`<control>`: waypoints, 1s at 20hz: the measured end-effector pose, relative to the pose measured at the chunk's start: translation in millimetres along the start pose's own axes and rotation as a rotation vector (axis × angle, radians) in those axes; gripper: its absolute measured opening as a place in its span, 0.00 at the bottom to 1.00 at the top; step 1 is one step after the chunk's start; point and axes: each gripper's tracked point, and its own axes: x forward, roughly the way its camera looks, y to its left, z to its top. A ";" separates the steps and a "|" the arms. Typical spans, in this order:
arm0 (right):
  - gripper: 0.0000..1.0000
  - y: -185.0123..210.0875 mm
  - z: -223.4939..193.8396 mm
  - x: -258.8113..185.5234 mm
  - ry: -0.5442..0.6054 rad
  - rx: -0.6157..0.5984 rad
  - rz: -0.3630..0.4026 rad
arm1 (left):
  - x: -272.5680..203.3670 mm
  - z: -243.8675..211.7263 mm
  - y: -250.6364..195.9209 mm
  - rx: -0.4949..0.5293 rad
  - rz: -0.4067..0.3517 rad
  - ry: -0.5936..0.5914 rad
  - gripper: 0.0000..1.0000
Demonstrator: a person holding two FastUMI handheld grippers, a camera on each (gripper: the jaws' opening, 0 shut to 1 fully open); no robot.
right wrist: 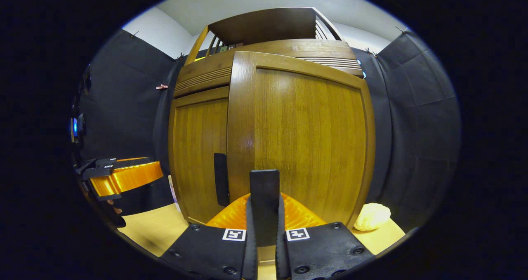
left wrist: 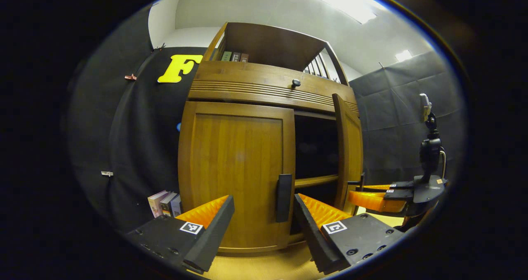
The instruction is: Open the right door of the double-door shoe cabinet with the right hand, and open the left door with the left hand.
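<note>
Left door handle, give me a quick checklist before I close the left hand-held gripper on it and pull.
1. Right door swung open: ok, dark interior shows beside it.
2. Right hand-held gripper shut on right door handle: ok.
3. Left door shut: ok, not yet opened.
4. Left hand-held gripper open: ok, fingers spread wide.
5. Left door handle between the fingers: not ok, it sits near the right finger, off centre.
6. Fingers reaching the handle: cannot tell.
</note>
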 end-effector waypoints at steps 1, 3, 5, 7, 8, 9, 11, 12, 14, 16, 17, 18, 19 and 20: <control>0.21 -3.9 1.0 -10.3 0.002 0.003 0.004 | -0.7 -0.6 -7.1 0.000 -0.013 0.000 0.89; 0.17 -12.6 3.7 -24.3 -0.003 0.009 0.003 | -0.8 -0.9 -23.5 0.001 -0.047 0.000 0.89; 0.20 -21.3 5.4 -38.8 -0.002 0.012 -0.005 | 1.5 -0.2 -40.3 0.001 -0.081 -0.002 0.92; 0.20 -30.8 6.6 -50.7 -0.002 0.013 -0.016 | 3.3 1.3 -57.8 -0.001 -0.118 -0.008 0.92; 0.20 -35.4 7.3 -56.5 -0.001 0.013 -0.022 | 4.0 0.5 -67.3 -0.006 -0.140 -0.009 0.90; 0.20 -40.6 8.8 -62.0 -0.002 0.013 -0.028 | 5.5 0.9 -76.1 -0.013 -0.161 -0.010 0.90; 0.20 -51.3 10.2 -73.6 -0.005 0.021 -0.032 | 8.9 0.1 -91.0 -0.027 -0.188 -0.010 0.88; 0.20 -57.8 10.7 -79.3 -0.007 0.029 -0.043 | 10.5 -0.5 -96.4 -0.032 -0.196 -0.010 0.87; 0.20 -72.5 14.2 -90.2 -0.013 0.028 -0.071 | 14.8 0.8 -108.1 -0.040 -0.207 -0.013 0.87; 0.20 -86.0 16.3 -100.7 -0.018 0.032 -0.090 | 17.8 -0.1 -119.7 -0.054 -0.218 -0.009 0.87; 0.19 -91.8 16.8 -105.4 -0.017 0.039 -0.094 | 19.3 0.4 -126.5 -0.062 -0.225 -0.006 0.87; 0.16 -98.2 17.5 -109.7 -0.019 0.047 -0.096 | 21.3 0.3 -133.5 -0.069 -0.232 -0.007 0.87; 0.16 -104.0 18.3 -113.4 -0.019 0.051 -0.099 | 21.6 0.9 -139.0 -0.074 -0.236 -0.009 0.88; 0.16 -110.8 19.1 -117.6 -0.020 0.050 -0.105 | 21.9 0.4 -143.6 -0.076 -0.235 -0.010 0.88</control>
